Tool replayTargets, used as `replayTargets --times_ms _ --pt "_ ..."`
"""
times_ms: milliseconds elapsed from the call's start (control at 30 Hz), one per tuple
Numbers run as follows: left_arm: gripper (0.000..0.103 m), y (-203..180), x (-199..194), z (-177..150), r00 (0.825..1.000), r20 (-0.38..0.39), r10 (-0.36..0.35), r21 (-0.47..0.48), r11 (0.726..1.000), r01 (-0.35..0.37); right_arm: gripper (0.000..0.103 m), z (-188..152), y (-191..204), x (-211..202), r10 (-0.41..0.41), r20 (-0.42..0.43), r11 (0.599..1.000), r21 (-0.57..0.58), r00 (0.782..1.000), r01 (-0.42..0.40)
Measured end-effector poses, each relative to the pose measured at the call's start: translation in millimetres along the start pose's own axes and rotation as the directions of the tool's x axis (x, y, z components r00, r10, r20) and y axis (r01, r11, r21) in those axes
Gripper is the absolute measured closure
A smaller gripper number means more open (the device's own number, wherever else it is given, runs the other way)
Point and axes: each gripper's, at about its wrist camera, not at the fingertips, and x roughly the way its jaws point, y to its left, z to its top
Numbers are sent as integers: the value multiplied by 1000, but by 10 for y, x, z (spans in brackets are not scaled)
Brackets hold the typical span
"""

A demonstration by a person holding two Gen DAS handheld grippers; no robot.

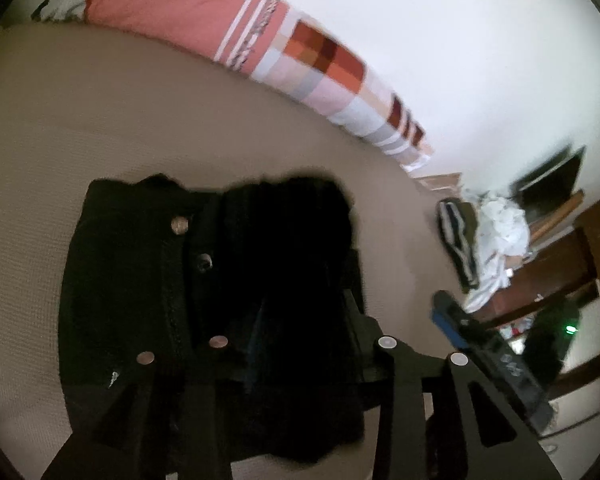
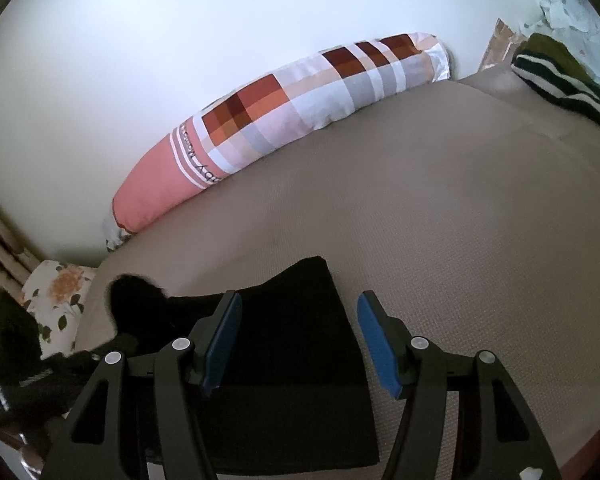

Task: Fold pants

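Black, soft, limp denim pants (image 2: 284, 344) at frame bottom: grip a doubled edge. Right gripper (image 2: 300, 344) fingers wide apart, empty; left gripper's (image 1: 300, 360) unclear.

Pants (image 1: 228, 300), black: 1. Long pillow (image 2: 284, 120), pink and checked: 1. Floral pillow (image 2: 56, 304): 1. Striped garment (image 2: 560, 80): 1. White garment (image 1: 500, 240): 1. Grippers: 2, left gripper (image 1: 284, 340) and right gripper (image 2: 300, 340).
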Motion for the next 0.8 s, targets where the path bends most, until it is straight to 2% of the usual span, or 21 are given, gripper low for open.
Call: replayTargets --times_ms 100,233,333,467,500,533,633,800 --pt "47 -32 -177 6 998 64 25 33 999 -27 45 -6 9 16 1 -5 1000 -2 1000 -1" --pt "44 114 -410 -31 984 136 114 41 992 -121 45 -49 58 80 15 -37 999 -38 999 -17" --pt "44 395 -549 -87 964 152 217 -5 976 -218 45 -100 75 234 90 -134 995 -35 987 -96" --pt "44 735 -661 -182 921 150 358 -33 933 -357 45 -186 93 457 202 -282 978 9 938 -208" --pt "44 821 -677 -221 908 144 394 -35 919 -393 45 -211 100 529 236 -326 969 15 915 -245" --pt "44 876 -677 -251 903 135 409 -33 912 -408 45 -231 105 580 251 -358 965 14 900 -263" --pt "44 1022 -658 -361 896 98 432 -33 902 -431 43 -308 89 749 284 -441 952 28 851 -304" --pt "44 1019 -549 -508 904 58 424 -2 905 -425 43 -377 -5 931 325 -484 940 74 813 -332"
